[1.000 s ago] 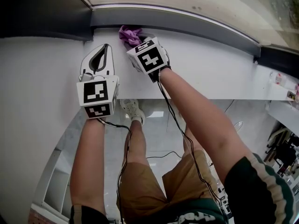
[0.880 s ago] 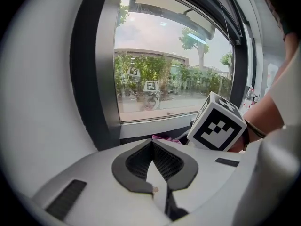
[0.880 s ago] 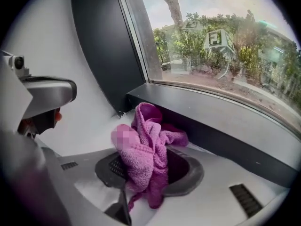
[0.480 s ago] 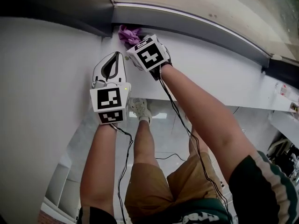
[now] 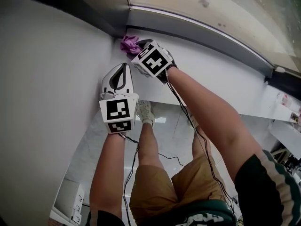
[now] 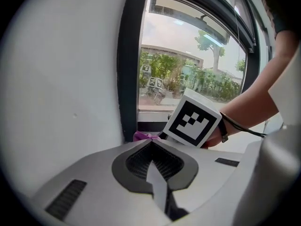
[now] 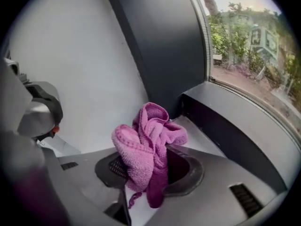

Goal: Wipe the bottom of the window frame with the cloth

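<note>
Only right gripper view shows tongs point(image 7: 146, 175) pinching cloth point(image 7: 143, 142).

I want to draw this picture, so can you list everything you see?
cloth: one, purple, bunched in the corner by the frame, in the right claw
frame: one, dark grey, along the bottom and left side of the window
sill: one, white, under the frame
wall: one, white, left of the window
trees: several, green, outside the glass
floor: pale, far below
shoe: one in view, white, on the floor
shorts: one pair, tan, on the person
left claw: one, white and grey, shut with nothing in it, near the wall
right claw: one, white and grey, shut on the cloth
arms: two, bare, reaching to the sill
</note>
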The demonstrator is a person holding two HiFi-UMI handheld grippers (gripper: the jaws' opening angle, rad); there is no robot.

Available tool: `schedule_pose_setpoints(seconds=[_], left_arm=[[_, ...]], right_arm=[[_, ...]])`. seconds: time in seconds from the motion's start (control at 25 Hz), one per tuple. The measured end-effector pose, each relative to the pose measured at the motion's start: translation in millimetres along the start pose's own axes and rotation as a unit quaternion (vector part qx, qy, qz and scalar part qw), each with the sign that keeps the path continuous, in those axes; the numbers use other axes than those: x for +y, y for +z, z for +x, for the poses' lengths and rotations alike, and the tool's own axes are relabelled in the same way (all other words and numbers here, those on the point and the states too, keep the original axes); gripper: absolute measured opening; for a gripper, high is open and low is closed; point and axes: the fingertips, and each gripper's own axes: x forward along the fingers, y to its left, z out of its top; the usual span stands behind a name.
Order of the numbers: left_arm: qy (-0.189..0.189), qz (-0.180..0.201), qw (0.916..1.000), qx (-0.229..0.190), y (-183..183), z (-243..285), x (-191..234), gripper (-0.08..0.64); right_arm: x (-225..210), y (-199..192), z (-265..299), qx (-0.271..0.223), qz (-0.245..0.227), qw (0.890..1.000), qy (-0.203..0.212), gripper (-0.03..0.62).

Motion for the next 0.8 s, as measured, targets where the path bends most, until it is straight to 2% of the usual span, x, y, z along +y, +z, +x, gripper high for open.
schedule_pose_setpoints(seconds=[0.16,0.28,0.48,0.8], left_arm=[[0.007,-0.012,0.9999,-0.002,-4.3,-8.7,5.0,0.003],[0.015,-0.02,0.9997,-0.001,-9.2,-16.3,11.0,0.003],[0.025,-0.036,0.999,0.003,-19.4,-22.8,14.7,0.003],[0.028,-0.037,0.9989,0.008,-27.6,-26.3,16.8,0.003]], right_arm=[[6.0,4.9,6.1,0.003,-0.009,1.0,0.015,0.166],[16.4,9.7,11.5,0.006,-0.036,0.999,0.034,0.166],[16.2,11.1,14.5,0.018,-0.046,0.998,0.024,0.166],[16.0,9.4,16.5,0.032,-0.046,0.998,0.019,0.166]])
